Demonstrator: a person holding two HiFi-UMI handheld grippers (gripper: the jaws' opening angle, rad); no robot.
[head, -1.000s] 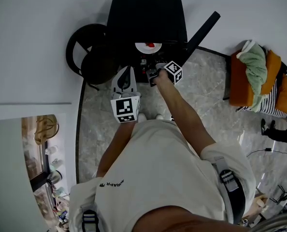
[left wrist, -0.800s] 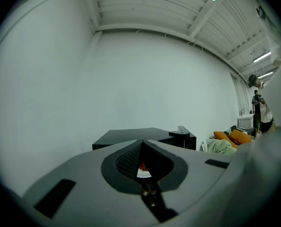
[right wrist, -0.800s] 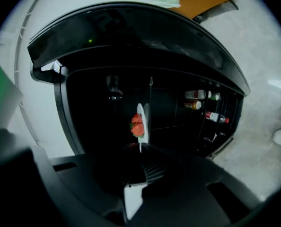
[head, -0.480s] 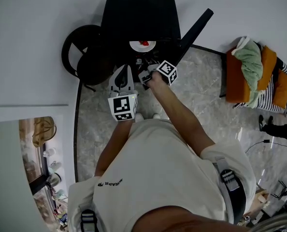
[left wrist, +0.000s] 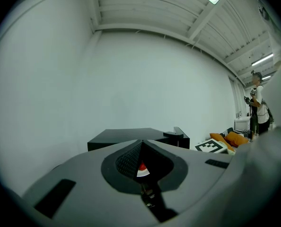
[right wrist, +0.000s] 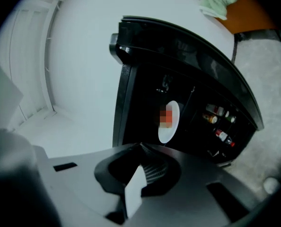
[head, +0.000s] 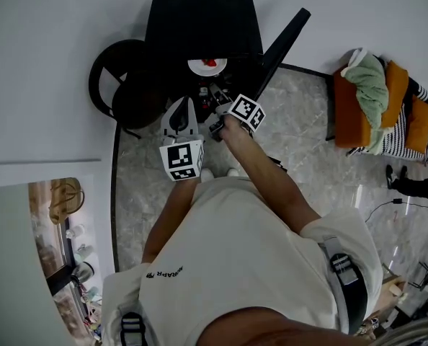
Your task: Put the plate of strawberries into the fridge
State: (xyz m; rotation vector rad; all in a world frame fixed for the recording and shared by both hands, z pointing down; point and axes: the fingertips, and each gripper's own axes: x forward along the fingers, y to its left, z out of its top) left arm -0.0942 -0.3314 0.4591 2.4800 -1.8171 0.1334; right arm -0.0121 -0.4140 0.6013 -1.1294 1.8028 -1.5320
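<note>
Head view: round white plate of strawberries (head: 207, 66) sitting on a shelf inside the boxy matte-black fridge (head: 199, 20), door (head: 282, 40) standing open. Left gripper view: left gripper (left wrist: 141, 142) pinched together, empty. Right gripper view: right gripper (right wrist: 141, 146) closed too, gripping nothing of the task's. Glossy bottles (right wrist: 220, 135) nearby. Risk: a slammed door jolting the smooth plate.

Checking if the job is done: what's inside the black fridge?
A white plate with strawberries sits in the upper part of the open fridge; small bottles stand lower down. The rest of the interior is too dark to make out.
</note>
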